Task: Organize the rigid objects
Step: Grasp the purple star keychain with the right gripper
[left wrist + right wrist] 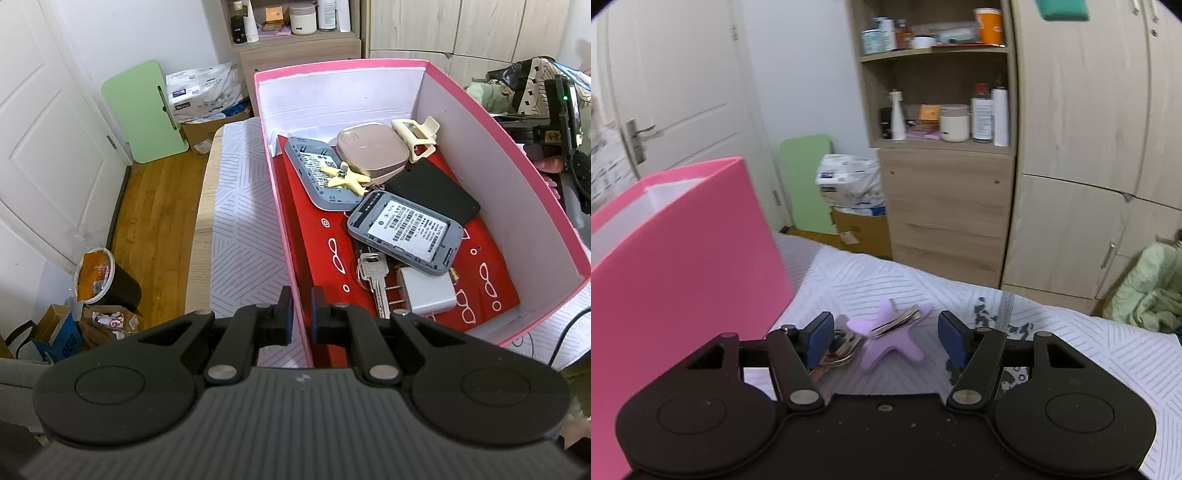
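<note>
My left gripper (pixel 302 314) is clamped on the near wall of the pink box (pixel 498 122), one finger outside and one inside the rim, the pads pinching the thin card. I judge I hold it that way to keep the light box from sliding on the patterned cloth of the desk (pixel 240 229) while the other hand works.

Inside the box the sorted things lie together on a red printed liner: two grey pocket routers (pixel 406 229) with their label sides up, a yellow star-shaped hair clip (pixel 345 177) resting across the farther one, a rose-gold compact (pixel 373 147), a cream claw clip (pixel 417 134), a black case (pixel 432 188), a white plug adapter (pixel 428 295) and a bunch of keys (pixel 373 273). They crowd the middle and right, which leaves bare liner along the left side for more.

My right gripper (pixel 884 336) hangs low over the cloth just beside the box's outer wall, its fingers spread wide with nothing pressed between them. The purple star-shaped hair clip (pixel 890 336) lies on the desk between the pads, untouched by either. A second set of keys (pixel 838 347) sits just to its left, right against my left finger (pixel 820 336), so closing here could catch metal along with the clip. The clip seems the next piece meant for the box.
</note>
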The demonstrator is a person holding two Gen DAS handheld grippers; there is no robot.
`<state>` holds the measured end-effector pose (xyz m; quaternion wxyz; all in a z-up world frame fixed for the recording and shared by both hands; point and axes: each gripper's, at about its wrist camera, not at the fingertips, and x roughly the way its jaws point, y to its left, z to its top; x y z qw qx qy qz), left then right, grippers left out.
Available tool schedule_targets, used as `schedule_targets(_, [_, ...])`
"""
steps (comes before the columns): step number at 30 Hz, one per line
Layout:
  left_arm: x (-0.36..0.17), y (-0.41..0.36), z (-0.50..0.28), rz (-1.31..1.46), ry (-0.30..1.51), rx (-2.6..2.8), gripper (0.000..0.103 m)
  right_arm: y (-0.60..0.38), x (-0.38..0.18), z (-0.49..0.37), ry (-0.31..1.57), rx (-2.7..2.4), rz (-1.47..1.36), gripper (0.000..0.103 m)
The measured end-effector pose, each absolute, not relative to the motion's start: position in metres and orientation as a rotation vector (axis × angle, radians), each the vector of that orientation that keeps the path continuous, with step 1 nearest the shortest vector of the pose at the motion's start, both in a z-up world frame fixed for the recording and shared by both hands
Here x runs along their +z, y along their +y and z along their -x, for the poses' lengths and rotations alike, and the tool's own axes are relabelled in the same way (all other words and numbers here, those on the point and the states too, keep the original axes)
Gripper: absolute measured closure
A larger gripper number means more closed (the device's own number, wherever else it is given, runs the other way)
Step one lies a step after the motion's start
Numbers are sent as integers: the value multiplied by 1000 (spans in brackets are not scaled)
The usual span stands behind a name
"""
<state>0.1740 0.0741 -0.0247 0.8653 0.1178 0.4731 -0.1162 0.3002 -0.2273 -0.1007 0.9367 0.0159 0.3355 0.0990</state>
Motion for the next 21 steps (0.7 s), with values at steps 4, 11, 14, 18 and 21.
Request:
schedule_targets(4, [-25, 73, -174, -248, 993, -242, 96, -230, -101, -297, 671, 179, -18, 51])
schedule_targets(11, [-25, 74, -174, -248, 991, -238, 96, -233, -93, -289, 688, 193, -2, 77])
schedule_targets(14, [-25, 75, -174, -241, 989, -239, 96, -234, -90, -283, 687, 193, -10, 79])
schedule_targets(18, [-25, 75, -174, -242, 989, -240, 96, -235, -84, -271, 679, 203, -20, 79])
schedule_targets(21, [-25, 75, -174, -242, 988, -238, 96, -235, -79, -261, 670, 208, -23, 79])
